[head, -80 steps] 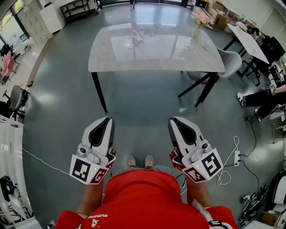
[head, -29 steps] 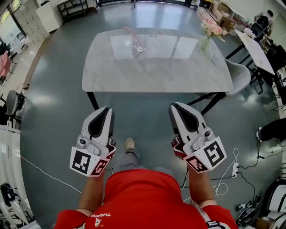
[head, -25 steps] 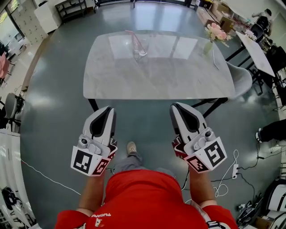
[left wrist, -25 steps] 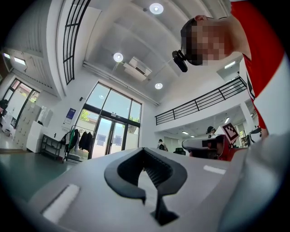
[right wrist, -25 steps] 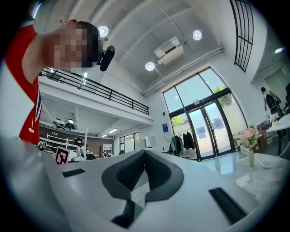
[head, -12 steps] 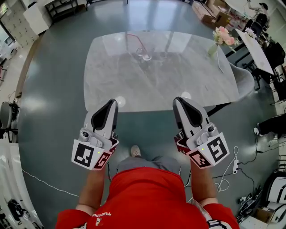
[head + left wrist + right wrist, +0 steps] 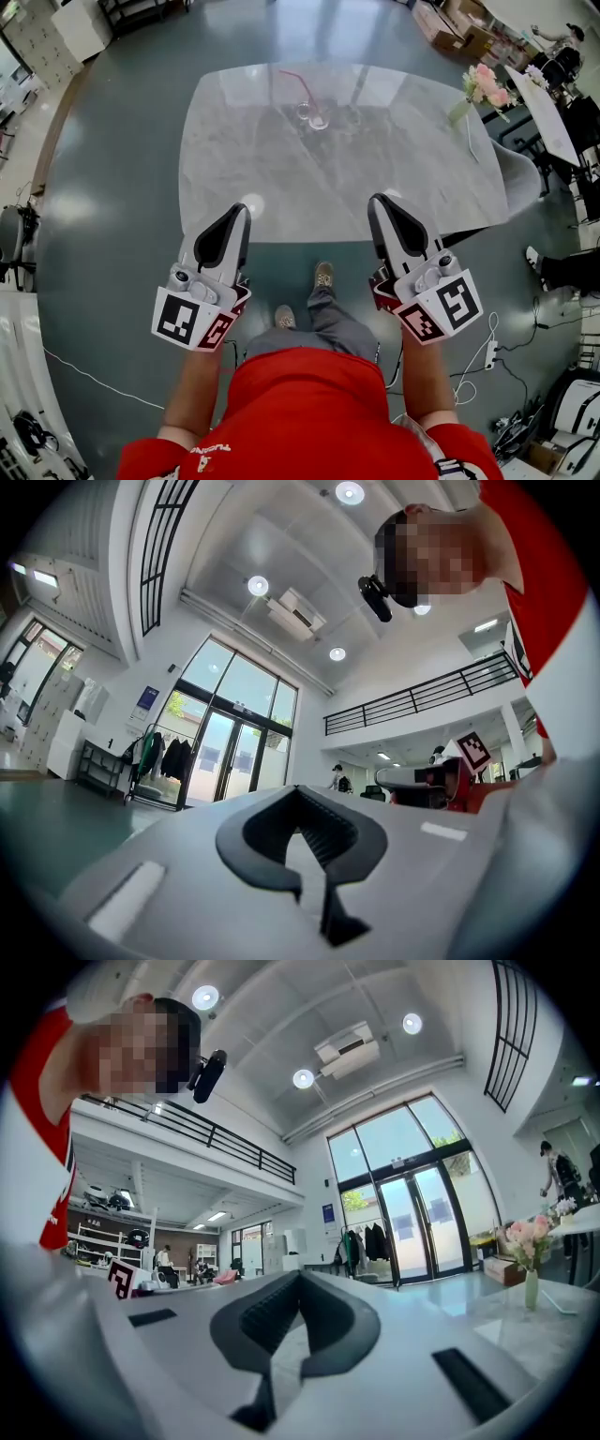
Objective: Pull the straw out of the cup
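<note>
A clear glass cup [image 7: 317,116] with a pink straw [image 7: 294,80] leaning out to the left stands on the far half of a grey marble table [image 7: 281,178]. In the head view my left gripper [image 7: 235,214] is held over the table's near edge, well short of the cup. My right gripper [image 7: 383,202] is beside it at the same height. Both are shut with nothing between the jaws. The left gripper view shows only the left gripper [image 7: 300,803] against the ceiling, and the right gripper view shows the right gripper [image 7: 298,1283] the same way; neither shows the cup.
A vase of pink flowers [image 7: 480,86] stands at the table's right edge. A grey chair [image 7: 520,178] sits at the right of the table. Cables and a power strip [image 7: 487,354] lie on the floor at the right. My feet [image 7: 302,298] are just short of the table.
The table and cup have come nearer as I walked toward them. Both grippers keep the same shut pose in front of me.
</note>
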`<action>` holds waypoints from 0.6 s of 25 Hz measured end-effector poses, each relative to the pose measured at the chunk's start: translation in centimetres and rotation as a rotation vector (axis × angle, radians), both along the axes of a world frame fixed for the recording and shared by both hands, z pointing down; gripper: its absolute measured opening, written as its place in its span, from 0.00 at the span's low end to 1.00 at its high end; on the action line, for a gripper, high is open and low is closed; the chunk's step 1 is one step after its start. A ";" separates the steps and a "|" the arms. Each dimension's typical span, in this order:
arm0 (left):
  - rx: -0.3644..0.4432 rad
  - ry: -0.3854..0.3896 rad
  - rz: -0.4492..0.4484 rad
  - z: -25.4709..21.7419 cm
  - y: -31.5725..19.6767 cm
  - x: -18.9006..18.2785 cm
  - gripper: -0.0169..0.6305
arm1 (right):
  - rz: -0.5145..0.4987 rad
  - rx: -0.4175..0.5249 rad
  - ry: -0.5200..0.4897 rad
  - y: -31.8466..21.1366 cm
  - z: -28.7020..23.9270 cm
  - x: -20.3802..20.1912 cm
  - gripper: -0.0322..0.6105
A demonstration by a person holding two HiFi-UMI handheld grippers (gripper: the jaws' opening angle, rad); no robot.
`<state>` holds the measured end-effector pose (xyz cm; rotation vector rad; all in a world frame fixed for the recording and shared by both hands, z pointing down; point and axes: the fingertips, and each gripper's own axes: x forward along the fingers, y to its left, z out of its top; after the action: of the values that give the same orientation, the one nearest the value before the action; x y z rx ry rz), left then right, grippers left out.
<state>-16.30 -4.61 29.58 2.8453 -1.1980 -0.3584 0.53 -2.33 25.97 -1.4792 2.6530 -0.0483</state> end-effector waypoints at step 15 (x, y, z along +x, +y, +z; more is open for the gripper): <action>-0.009 -0.052 -0.076 0.4 -9.8 5.1 0.03 | -0.076 0.001 0.028 -11.0 1.4 4.3 0.05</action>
<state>-11.25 -14.45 29.96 2.8242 -1.3164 -0.2833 4.81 -13.31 27.37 -1.3886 2.7296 -0.0321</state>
